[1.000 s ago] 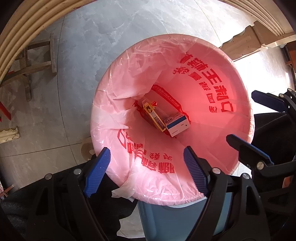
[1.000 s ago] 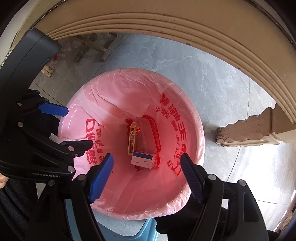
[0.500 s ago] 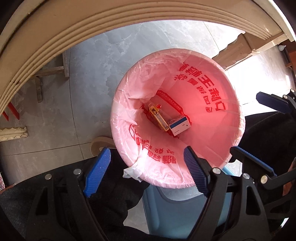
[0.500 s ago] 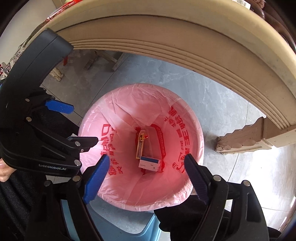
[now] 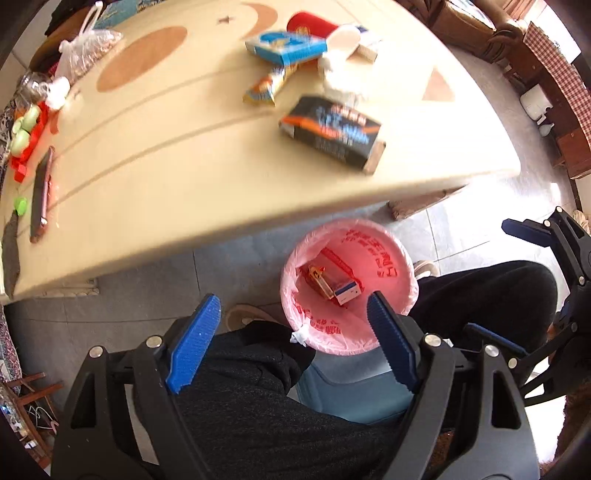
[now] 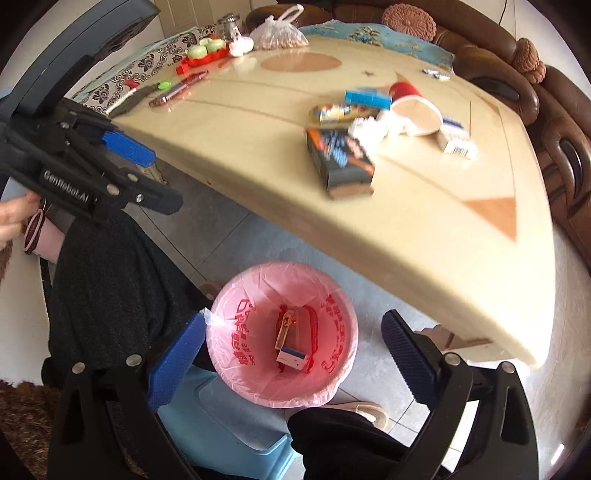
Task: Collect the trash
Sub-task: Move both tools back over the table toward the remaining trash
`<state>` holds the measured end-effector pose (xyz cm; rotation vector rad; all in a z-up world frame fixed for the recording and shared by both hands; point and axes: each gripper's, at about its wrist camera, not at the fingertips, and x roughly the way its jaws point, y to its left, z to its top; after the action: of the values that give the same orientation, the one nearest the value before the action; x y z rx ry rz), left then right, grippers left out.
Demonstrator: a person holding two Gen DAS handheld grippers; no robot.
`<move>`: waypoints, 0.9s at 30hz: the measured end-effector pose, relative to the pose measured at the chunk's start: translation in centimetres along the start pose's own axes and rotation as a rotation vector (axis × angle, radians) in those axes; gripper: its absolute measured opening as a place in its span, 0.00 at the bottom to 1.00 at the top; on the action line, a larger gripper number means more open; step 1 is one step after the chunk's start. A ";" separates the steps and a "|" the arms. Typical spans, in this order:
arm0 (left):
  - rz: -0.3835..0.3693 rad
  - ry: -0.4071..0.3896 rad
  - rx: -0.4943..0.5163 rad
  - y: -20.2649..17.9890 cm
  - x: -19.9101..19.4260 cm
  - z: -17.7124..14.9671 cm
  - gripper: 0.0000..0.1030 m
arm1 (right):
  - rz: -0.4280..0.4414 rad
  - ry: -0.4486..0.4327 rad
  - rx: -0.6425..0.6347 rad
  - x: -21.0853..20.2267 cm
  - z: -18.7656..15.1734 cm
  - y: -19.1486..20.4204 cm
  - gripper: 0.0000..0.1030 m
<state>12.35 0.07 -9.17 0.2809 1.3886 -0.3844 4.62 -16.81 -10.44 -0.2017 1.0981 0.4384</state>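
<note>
Both grippers hang above a bin lined with a pink bag, which stands on the grey floor just past the edge of the cream table. In the left wrist view the left gripper fills the bottom of the frame, its blue fingers spread apart with nothing between them but the person's dark trousers and the near rim of the bin. In the right wrist view the right gripper sits at the bottom, its jaws having just been opening; they stand wide and empty, framing the bin from above. At the bottom of the bag lie a small white and blue box and a yellow packet, touching each other. More trash waits on the table, in the upper right of the left wrist view: a black box nearest the table edge, a blue box, a snack wrapper, crumpled white tissue and a tipped red paper cup. A phone lies at the left edge of that view, well apart from the trash. A light blue stool stands beside the bin.
</note>
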 end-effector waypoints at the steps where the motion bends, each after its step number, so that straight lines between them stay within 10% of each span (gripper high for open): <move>1: 0.013 -0.015 0.001 0.1 -1.5 1.0 0.83 | -0.001 -0.013 -0.012 -1.3 1.0 -0.3 0.92; 11: 0.038 -0.119 -0.011 0.4 -11.4 10.8 0.85 | -0.004 -0.081 -0.023 -8.2 9.9 -4.9 0.93; 27: 0.073 -0.032 0.049 -0.5 -6.8 22.3 0.85 | -0.006 -0.081 -0.065 -6.4 16.6 -8.4 0.93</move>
<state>31.20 -8.94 1.25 0.3637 1.3352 -0.3611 19.38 -19.74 2.22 -0.2423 1.0046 0.4736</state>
